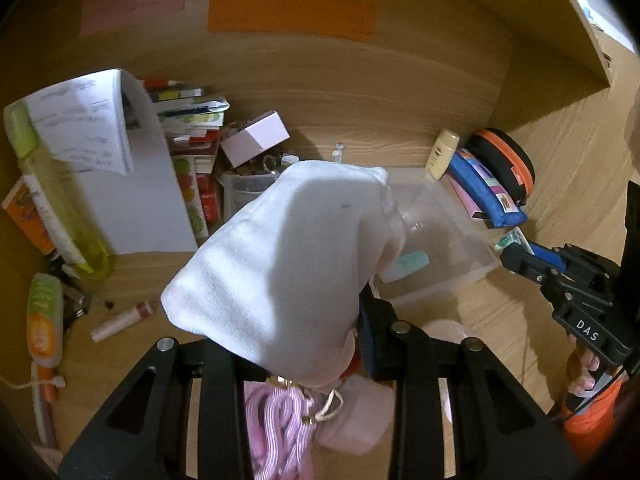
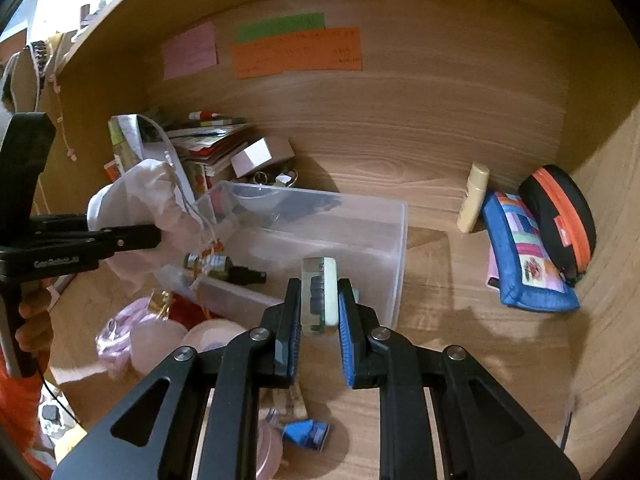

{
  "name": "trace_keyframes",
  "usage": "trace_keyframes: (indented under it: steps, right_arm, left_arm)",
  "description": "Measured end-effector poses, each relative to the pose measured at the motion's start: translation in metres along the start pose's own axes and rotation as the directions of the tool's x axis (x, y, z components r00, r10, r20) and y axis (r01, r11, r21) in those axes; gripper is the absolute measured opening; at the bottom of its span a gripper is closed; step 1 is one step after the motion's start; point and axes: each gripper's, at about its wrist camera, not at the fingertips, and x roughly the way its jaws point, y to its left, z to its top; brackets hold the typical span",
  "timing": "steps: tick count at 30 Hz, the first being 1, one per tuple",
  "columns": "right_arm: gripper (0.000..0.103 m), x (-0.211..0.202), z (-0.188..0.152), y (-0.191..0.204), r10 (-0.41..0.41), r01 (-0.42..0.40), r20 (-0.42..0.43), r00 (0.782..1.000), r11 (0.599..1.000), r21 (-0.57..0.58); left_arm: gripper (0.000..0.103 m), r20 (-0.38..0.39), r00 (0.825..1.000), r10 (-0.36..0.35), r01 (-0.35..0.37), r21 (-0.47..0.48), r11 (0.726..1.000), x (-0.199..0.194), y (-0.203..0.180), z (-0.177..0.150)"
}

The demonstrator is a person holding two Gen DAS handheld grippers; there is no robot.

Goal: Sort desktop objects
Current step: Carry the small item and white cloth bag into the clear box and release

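Sorting step under way: the left gripper [image 2: 156, 236] is holding a white drawstring pouch [image 2: 136, 208] at 9 o'clock of the clear bin [image 2: 352, 216]. The right gripper [image 2: 320, 312] is clamping a small mint-and-clear case [image 2: 320, 296] at the bin's 6 o'clock rim. Next, probably: carrying each over the bin and releasing.

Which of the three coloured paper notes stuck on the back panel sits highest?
The green note. It is a narrow strip directly above the wide orange note, slightly overlapping its top edge, while the pink note hangs apart to the left, lower than the green.
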Motion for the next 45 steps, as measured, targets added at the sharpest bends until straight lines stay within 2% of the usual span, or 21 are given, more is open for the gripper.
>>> trace_keyframes:
  steps: [6, 17, 22, 24, 30, 40, 43, 45]
  right_arm:
    - [0.015, 0.027, 0.012, -0.002, 0.008, -0.008, -0.054, 0.999, 1.0, 0.002]
    - [0.015, 0.071, 0.019, -0.006, -0.017, 0.016, -0.144, 0.989, 1.0, -0.009]
    - [0.015, 0.088, 0.022, -0.003, -0.03, 0.026, -0.181, 0.983, 0.999, -0.028]
    - [0.015, 0.098, 0.023, -0.002, -0.027, 0.022, -0.197, 0.98, 0.999, -0.026]
    - [0.015, 0.121, 0.028, 0.009, -0.004, -0.003, -0.231, 0.973, 0.999, -0.033]
    - [0.016, 0.13, 0.031, 0.029, -0.004, -0.018, -0.258, 0.966, 0.996, -0.082]
    - [0.023, 0.116, 0.032, 0.028, -0.004, -0.015, -0.239, 0.971, 0.997, -0.077]
    - [0.039, 0.102, 0.031, 0.025, -0.007, -0.008, -0.214, 0.977, 0.998, -0.068]
  left_arm:
    - [0.032, -0.04, 0.999, -0.01, 0.011, 0.028, 1.0, 0.025, -0.001, 0.01]
    - [0.034, -0.089, 0.996, -0.027, 0.028, 0.012, 1.0, 0.071, 0.01, 0.022]
    - [0.041, -0.083, 0.996, -0.045, 0.045, -0.004, 0.999, 0.071, 0.019, 0.019]
    - [0.051, -0.07, 0.996, -0.056, 0.056, -0.004, 0.998, 0.069, 0.02, 0.018]
    - [0.064, -0.02, 0.999, -0.048, 0.049, 0.016, 0.999, 0.058, 0.02, 0.016]
    - [0.065, -0.009, 0.998, -0.061, 0.061, -0.006, 0.998, 0.054, 0.031, 0.016]
    - [0.065, -0.004, 0.998, -0.068, 0.068, 0.003, 0.998, 0.052, 0.03, 0.017]
    - [0.065, 0.006, 0.998, -0.063, 0.063, 0.013, 0.998, 0.048, 0.027, 0.017]
